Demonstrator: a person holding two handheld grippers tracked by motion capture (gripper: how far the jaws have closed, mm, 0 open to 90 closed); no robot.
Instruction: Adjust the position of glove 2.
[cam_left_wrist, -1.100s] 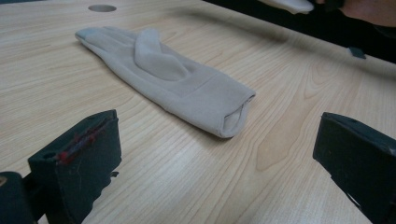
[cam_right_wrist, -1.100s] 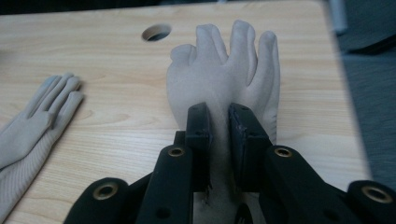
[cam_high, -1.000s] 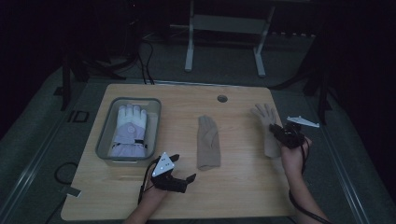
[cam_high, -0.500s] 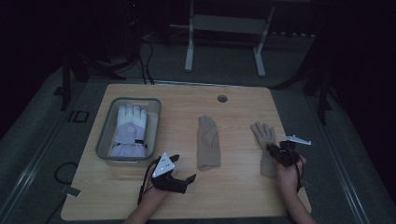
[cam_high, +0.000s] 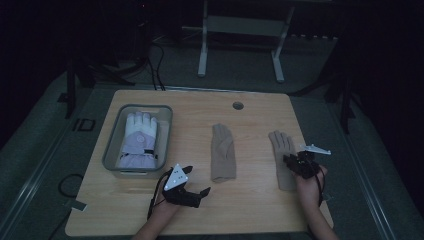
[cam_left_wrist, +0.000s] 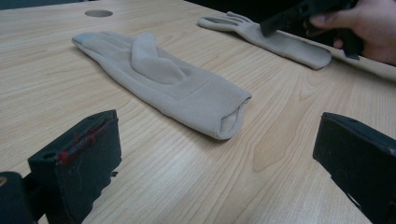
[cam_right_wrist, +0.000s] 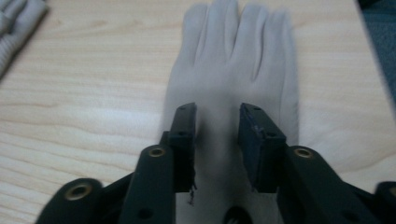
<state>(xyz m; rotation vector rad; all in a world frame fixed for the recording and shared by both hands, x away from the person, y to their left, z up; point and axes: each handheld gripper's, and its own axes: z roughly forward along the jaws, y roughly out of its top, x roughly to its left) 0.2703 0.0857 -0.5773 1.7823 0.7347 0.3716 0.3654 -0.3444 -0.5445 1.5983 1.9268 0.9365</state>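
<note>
Two beige knit gloves lie flat on the wooden table (cam_high: 250, 200). One beige glove (cam_high: 222, 152) (cam_left_wrist: 163, 79) is in the middle. The other beige glove (cam_high: 281, 145) (cam_left_wrist: 275, 37) (cam_right_wrist: 233, 56) lies at the right. My right gripper (cam_high: 292, 161) (cam_right_wrist: 217, 112) rests low over this glove's palm. Its jaws have just been opening and now stand a little apart, with the flat fabric between them, not pinched. My left gripper (cam_high: 197, 180) (cam_left_wrist: 219, 126) is wide open near the front edge, facing the middle glove's cuff, with nothing in it.
A grey bin (cam_high: 112, 150) at the left holds a white and lavender padded glove (cam_high: 137, 140). A round cable hole (cam_high: 238, 105) (cam_left_wrist: 98, 13) sits in the table's far side. A white desk frame (cam_high: 240, 30) stands on the dark floor beyond.
My right gripper came down and toward the near edge with the right beige glove, which now lies flat on the table. Its jaws have parted. The left gripper stayed put.
</note>
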